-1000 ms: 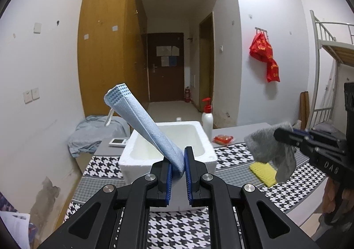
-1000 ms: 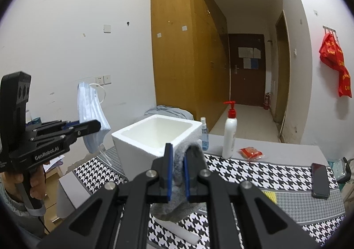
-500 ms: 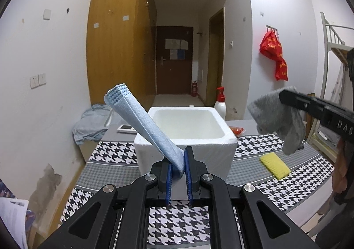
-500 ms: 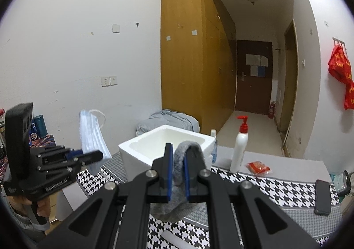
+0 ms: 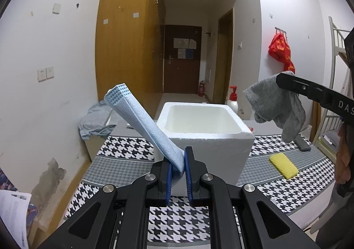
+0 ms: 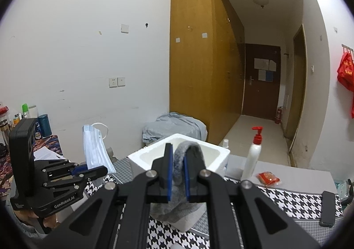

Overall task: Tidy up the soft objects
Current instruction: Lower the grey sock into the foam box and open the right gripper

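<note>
So both claws are loaded: left claw [image 5: 177, 161] is clamped on the blue face mask [image 5: 141, 125], right claw [image 6: 177, 170] pinches the grey sock [image 5: 276, 103] at 2 o'clock. Foam box [image 5: 208, 136] at 12 looks empty, nothing dropped in yet; yellow sponge [image 5: 283, 165] waits on the bench [image 5: 124, 160].

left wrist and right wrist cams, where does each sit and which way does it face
Left wrist: on the left gripper, facing the foam box and hallway; its jaws are shut on the blue mask.
Right wrist: on the right gripper, facing the box and wardrobe; its jaws are shut on the grey sock.
Shared: box, pump bottle, and each shows the other gripper.
</note>
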Demonstrator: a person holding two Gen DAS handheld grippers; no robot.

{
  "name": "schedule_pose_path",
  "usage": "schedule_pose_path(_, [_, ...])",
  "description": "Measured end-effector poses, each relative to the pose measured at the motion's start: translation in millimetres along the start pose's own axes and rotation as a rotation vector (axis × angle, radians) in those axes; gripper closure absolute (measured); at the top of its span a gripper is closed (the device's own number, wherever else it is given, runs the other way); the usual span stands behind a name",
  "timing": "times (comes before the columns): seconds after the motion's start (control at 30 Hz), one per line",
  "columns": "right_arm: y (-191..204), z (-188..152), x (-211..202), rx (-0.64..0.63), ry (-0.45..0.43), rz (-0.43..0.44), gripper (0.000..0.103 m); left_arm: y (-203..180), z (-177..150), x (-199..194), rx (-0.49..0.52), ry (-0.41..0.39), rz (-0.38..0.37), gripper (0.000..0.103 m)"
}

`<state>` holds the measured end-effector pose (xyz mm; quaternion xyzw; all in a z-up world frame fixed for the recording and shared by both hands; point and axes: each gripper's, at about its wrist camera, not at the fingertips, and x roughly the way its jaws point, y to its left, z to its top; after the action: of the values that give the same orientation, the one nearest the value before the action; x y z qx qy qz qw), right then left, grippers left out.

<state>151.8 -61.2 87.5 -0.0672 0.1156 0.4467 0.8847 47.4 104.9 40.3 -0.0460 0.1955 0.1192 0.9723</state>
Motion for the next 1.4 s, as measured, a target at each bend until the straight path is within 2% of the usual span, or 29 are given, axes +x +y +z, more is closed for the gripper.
schedule_pose_path(0.53, [9.9, 11.7, 29.3, -0.018, 0.013, 0.014, 0.091, 18.4, -7.0, 4.0, -0.025, 0.006, 0.014, 0.092])
schedule_pose_path(1.4, [0.0, 4.8, 92.3, 0.022, 0.131, -0.001, 0.091, 35.4, -8.6, 28.0, -0.054, 0.041, -0.004, 0.092])
